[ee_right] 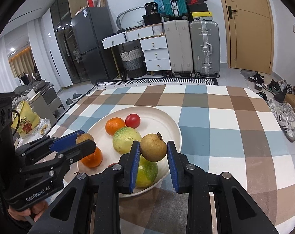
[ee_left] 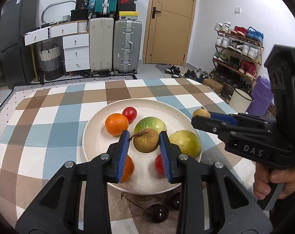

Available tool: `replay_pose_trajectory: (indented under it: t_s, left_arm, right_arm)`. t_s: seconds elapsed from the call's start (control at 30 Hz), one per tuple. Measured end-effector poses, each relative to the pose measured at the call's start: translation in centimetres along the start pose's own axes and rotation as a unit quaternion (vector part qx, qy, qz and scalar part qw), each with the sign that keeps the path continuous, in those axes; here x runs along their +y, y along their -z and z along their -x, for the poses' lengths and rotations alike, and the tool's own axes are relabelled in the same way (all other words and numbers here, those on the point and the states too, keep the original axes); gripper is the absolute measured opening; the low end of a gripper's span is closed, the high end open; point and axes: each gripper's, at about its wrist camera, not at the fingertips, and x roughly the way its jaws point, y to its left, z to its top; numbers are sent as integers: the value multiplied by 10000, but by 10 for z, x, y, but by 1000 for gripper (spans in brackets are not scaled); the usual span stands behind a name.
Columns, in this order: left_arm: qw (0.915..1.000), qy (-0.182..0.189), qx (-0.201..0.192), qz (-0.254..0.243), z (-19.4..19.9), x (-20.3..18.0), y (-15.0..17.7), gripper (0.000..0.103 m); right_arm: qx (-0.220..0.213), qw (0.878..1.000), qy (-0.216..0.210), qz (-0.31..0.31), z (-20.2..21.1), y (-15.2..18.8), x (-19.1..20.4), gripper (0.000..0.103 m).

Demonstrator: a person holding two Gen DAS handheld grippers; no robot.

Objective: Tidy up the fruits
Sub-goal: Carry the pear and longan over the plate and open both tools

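My left gripper [ee_left: 144, 136] is shut on a small brown fruit with a stem [ee_left: 147, 143], held just above the cream plate [ee_left: 94, 136]. My right gripper [ee_right: 152, 145] is shut on a second small brown fruit [ee_right: 154, 150] over the plate's right rim [ee_right: 172, 124]. Each gripper shows in the other's view, the right gripper [ee_left: 201, 118] beside the plate and the left gripper [ee_right: 87, 141] over its left side. On the plate lie two oranges [ee_left: 116, 124], two red tomatoes [ee_left: 129, 113] and two green-yellow fruits [ee_left: 150, 123].
Dark cherries [ee_left: 157, 213] with stems lie on the checked tablecloth [ee_left: 50, 117] just in front of the plate. A hand [ee_left: 272, 181] grips the right tool's handle. Suitcases, white drawers, a shoe rack and a door stand beyond the table.
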Motion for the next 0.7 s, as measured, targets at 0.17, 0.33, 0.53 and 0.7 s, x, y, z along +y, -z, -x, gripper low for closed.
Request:
replay_pose_trajectory:
  t_s: [0.17, 0.33, 0.53, 0.7]
  left_arm:
    - [10000, -13, 89, -33, -6, 0, 3, 29]
    - [9999, -18, 100, 10, -7, 2, 3, 29]
    - [9997, 50, 135, 196, -1, 10, 1, 29]
    - [9996, 44, 36, 293, 12, 15, 2, 55]
  right_arm:
    - [83, 10000, 29, -26, -8, 1, -2, 28]
    - [151, 9999, -77, -31, -15, 0, -1, 28]
    - [-42, 9999, -106, 80, -1, 1, 3, 39]
    - [-134, 9997, 9, 198, 12, 8, 4, 50]
